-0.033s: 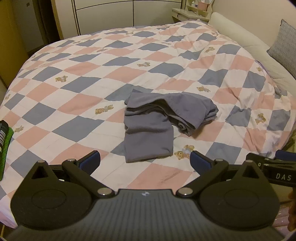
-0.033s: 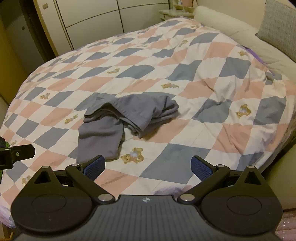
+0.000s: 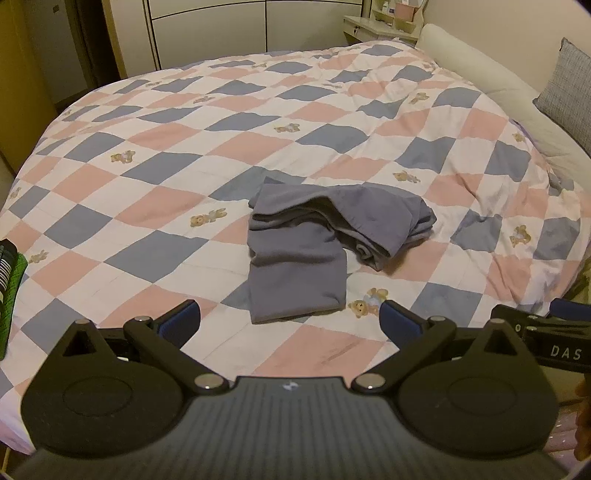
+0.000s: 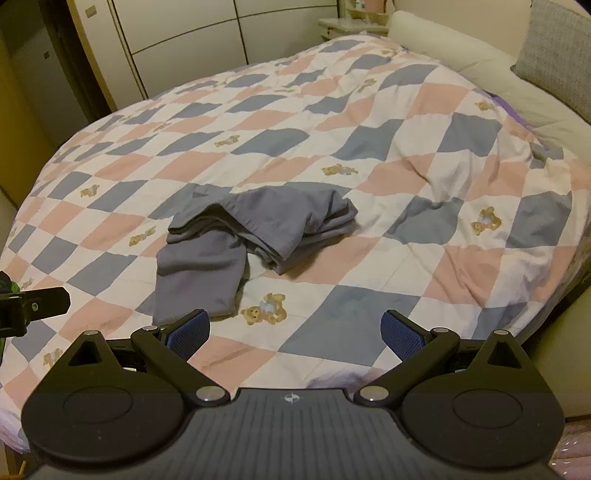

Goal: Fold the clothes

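Note:
A grey-blue garment [image 3: 299, 266] lies crumpled on the checked quilt [image 3: 184, 155], one flat part pointing toward me and a bunched, folded-over part to its right. My left gripper [image 3: 290, 319] hovers open just short of the garment's near edge, with nothing between its blue pads. The right wrist view has the same garment [image 4: 199, 269] ahead and to the left. My right gripper [image 4: 295, 332] is open over the quilt [image 4: 369, 325] near the bed's front edge, to the right of the garment. Each gripper shows at the edge of the other's view.
A green striped item [image 3: 9, 280] lies at the bed's left edge. A white padded headboard [image 3: 480, 66] and a grey pillow [image 3: 569, 88] line the right side. Pale wardrobe doors [image 3: 221, 29] stand behind the bed. The quilt drops off at the front right [image 4: 554, 314].

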A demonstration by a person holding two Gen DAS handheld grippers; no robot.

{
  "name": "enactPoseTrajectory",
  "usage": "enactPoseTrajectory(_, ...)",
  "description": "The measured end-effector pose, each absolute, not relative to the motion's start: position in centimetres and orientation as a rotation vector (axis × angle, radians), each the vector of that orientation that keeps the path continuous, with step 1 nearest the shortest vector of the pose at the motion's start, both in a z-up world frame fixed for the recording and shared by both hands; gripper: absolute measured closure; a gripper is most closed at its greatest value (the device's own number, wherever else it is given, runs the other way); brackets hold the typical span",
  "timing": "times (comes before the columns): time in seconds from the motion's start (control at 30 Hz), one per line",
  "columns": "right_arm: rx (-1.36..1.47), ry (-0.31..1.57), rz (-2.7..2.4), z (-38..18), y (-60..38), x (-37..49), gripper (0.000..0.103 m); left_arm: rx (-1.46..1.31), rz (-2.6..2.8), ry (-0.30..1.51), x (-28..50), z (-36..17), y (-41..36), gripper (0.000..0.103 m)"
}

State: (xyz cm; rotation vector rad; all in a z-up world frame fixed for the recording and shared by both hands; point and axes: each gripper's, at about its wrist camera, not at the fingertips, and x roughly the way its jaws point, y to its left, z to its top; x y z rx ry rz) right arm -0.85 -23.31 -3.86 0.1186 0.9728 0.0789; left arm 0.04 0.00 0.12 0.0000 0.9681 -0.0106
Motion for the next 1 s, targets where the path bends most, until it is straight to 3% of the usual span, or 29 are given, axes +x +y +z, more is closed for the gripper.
enactPoseTrajectory(1.0, 0.103, 1.003, 0.093, -4.0, -22.9, 0.4, 0.001, -0.021, -0.004, 0.996, 0.3, -0.7, 0.4, 0.001)
